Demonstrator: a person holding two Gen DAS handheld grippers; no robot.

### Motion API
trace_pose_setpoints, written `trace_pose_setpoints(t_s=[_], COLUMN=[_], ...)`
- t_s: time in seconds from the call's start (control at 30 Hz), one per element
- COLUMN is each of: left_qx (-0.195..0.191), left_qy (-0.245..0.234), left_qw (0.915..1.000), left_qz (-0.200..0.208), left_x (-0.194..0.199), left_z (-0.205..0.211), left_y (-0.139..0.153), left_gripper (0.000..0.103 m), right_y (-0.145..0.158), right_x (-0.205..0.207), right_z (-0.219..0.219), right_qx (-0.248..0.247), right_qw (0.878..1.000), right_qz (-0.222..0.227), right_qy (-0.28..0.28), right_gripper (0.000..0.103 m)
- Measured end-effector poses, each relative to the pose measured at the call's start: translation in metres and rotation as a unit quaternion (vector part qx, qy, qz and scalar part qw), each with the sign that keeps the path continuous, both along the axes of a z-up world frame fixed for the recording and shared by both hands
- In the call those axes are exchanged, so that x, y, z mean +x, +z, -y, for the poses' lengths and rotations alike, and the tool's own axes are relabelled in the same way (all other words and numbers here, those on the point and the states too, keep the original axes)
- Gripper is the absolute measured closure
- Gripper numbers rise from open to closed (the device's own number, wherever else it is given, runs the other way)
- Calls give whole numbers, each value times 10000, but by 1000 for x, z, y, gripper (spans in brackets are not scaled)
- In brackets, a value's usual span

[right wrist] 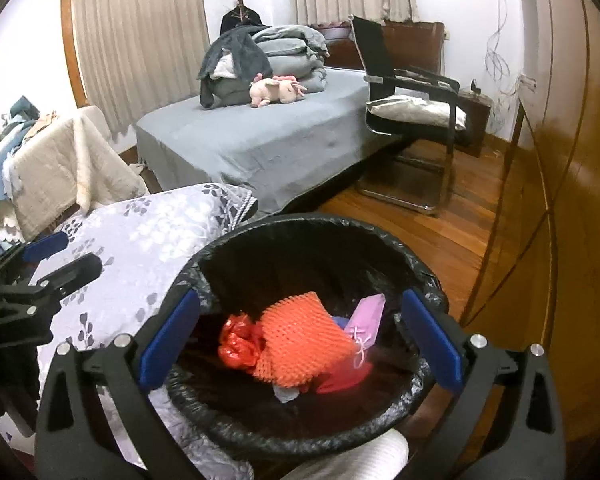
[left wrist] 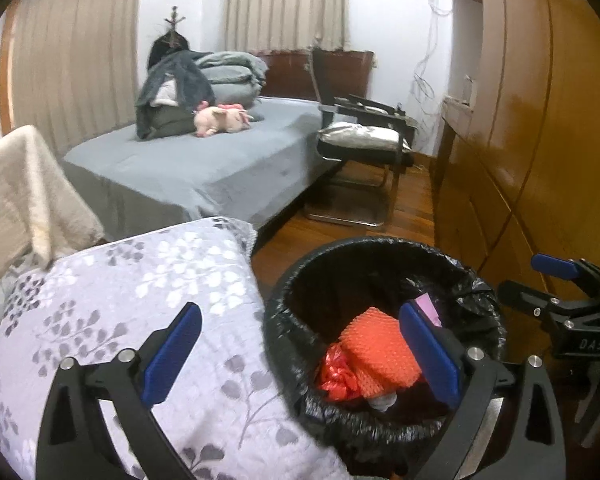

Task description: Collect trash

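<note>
Both grippers' fingers spread wide and empty, right gripper (right wrist: 300, 344) over black-lined bin (right wrist: 380, 232), left gripper (left wrist: 300, 356) beside it, orange foam net (right wrist: 300, 340) inside

You have the bin (right wrist: 308, 240) just below and ahead of both grippers, with the foam net (right wrist: 300, 340) lying inside it between a crumpled bag (right wrist: 238, 344) on its left and a small paper bag (right wrist: 366, 316) on its right. A quilt (left wrist: 140, 280) lies touching the bin's left side. Beyond both stands the bed (right wrist: 268, 144), a chair (right wrist: 412, 112) to its right.
</note>
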State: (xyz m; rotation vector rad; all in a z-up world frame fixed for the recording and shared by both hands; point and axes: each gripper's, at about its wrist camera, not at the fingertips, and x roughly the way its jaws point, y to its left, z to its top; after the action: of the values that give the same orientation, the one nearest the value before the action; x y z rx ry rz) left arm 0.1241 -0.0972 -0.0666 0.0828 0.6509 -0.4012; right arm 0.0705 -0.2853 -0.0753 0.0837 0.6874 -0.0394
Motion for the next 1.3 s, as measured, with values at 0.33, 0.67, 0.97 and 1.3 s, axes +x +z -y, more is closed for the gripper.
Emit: trace_pose_setpoints(t_s=[0.33,0.67,0.97,1.3], left_qx=[7,-118,-174,-237], left_qy=[568,761,776,845], left_qw=[9975,9947,9937,9925], left_qz=[428,682,792,848], left_x=[-50,-78,-91,-94], left_z=[-38,-55,-59,-63], left_y=[36,68,76,78], left_gripper=[6,6,6,6], right_y=[44,78,88,89], right_x=[-28,-53,-61,-62], right_z=[-36,-56,-66,-71], right_qx=[1,-117,-179,-221], right_qw=[9989,9958,9942,9936], right_qz=[328,709,851,887], right_qy=[349,561,628,661], right_gripper=[5,5,5,5])
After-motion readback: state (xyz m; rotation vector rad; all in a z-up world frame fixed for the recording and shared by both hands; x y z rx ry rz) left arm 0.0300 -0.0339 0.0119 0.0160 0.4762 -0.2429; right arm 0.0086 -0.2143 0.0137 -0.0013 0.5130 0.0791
